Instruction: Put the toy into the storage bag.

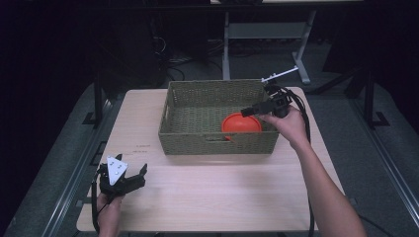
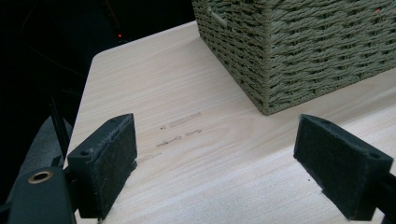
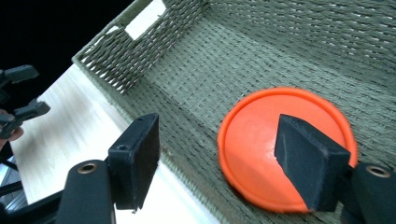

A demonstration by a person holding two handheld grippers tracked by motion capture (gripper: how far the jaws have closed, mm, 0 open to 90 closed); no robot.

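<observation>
1. High view. Worktop [image 1: 207,187] with a woven basket [image 1: 173,133] at its far middle. An orange disc [image 1: 241,123] lies flat on the basket floor, near the front wall, right of centre. The right gripper [image 1: 247,112] hangs over the basket's right end, pointing left above the disc, not touching it. The left gripper [image 1: 136,177] rests at the near left corner, well apart from the basket.

2. Left gripper view. Jaws spread wide, nothing between them, bare worktop below. The basket's corner [image 2: 266,105] stands ahead to the right.

3. Right gripper view. Jaws spread and empty; one pad hangs over the front wall, the other above the disc [image 3: 261,140]. The disc sits free on the weave, close to that wall. The left gripper [image 3: 21,109] shows far off at the left edge.

4. Risks, as I judge them:
   - The disc looks placed, so pulling out comes next; a low exit could catch a pad on the rim and drag the light basket.
   - If a re-grip is wanted, the flat disc offers little edge; pads may skid on it or snag in the weave.
   - A trailing cable could hook the basket's right wall.
</observation>
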